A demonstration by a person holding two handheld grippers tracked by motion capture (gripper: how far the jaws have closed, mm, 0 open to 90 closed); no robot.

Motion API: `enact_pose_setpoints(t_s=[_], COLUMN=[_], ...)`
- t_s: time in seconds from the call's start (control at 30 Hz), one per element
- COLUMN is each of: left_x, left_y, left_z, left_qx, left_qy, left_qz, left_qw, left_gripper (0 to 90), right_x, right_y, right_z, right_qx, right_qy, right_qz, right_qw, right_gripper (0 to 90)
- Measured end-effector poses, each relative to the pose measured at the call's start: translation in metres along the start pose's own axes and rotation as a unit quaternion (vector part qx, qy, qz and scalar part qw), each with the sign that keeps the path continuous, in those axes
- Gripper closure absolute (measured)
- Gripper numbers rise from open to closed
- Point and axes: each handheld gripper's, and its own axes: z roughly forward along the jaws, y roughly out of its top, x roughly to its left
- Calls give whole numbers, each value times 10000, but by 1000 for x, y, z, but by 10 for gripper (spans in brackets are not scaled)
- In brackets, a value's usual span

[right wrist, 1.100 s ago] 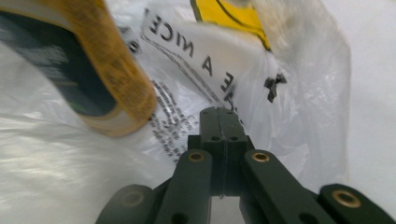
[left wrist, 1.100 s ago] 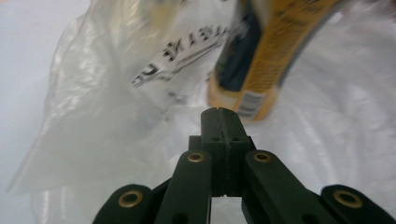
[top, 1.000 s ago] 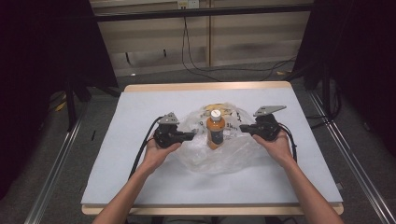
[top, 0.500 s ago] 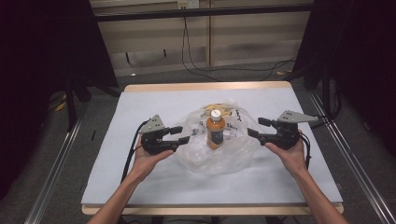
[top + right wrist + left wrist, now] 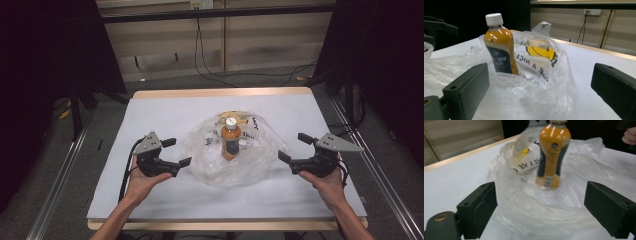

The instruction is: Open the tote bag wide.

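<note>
Dim room, dark drapes at both sides, pale wall panels and trailing cables behind; white-topped desk (image 5: 150,107) with wooden edge at centre

Item 1: orange drink bottle (image 5: 230,138), white cap, dark label. Stands upright at mid-desk, inside the collapsed bag. Not touched by either tool

Item 2: clear plastic bag (image 5: 210,162), printed with a yellow smiley and black lettering. Lies slumped in a low ring around the bottle's base; the printed part with the handle loop rises behind the bottle, as the right gripper view shows. Mouth open, bottle exposed from the shoulder up

Item 3: left tongs (image 5: 177,152), held in the person's left hand, just beside the bag's left edge. Jaws have just been opening and now stand spread wide, nothing between them; the bag's film lies ahead of them in the left gripper view

Item 4: right tongs (image 5: 295,147), in the right hand, just beside the bag's right edge. Jaws likewise just opened, spread wide, pinching nothing

Status, as judged: bottle is set in the bag and the bag let go on both sides, so the placing looks done. Left, if anything: gathering the handles or lifting the bag; neither is begun
</note>
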Motion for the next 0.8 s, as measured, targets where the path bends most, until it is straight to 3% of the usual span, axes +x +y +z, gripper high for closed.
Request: enact_pose_setpoints(t_s=[0.07,0.2,0.23,0.3,0.37,0.47,0.5,0.53,0.6,0.7,0.73,0.8], left_x=[-5,-13,-13,-13,-16,-18,-19,-22,-23,-19,-17,-15], left_y=[-3,-10,-11,-15,-21,-32,-35,-36,-39,-45,-45,-47], left_z=[-6,-21,-24,-30,-34,-38,-40,-41,-45,-46,-47,-47], left_qx=[-18,-65,-150,-232,-258,-378,-358,-328,-246,-238,-178,-208], left_qy=[-52,134,20,102,213,179,172,138,177,140,311,266], left_qz=[-3,-57,-114,-274,-266,-462,-432,-454,-181,-290,-281,-388], left_qw=[10000,9999,9998,9993,9991,9981,9983,9983,9994,9992,9990,9987], left_gripper=[45,41,37,30,26,25,25,25,25,26,26,28], right_x=[3,7,7,9,12,16,17,17,19,20,19,18], right_y=[-3,-10,-12,-16,-21,-28,-29,-31,-33,-34,-34,-35], right_z=[-4,-16,-19,-24,-31,-41,-43,-45,-49,-50,-49,-49], right_qx=[68,132,152,182,196,63,29,53,47,21,69,99], right_qy=[38,60,55,16,-43,-89,-92,-118,-138,-192,-215,-218], right_qz=[58,135,138,220,199,243,341,275,295,354,264,279], right_qw=[10000,9998,9998,9996,9996,9996,9994,9995,9995,9992,9994,9993], right_gripper=[34,31,30,30,30,31,30,30,32,32,34,36])
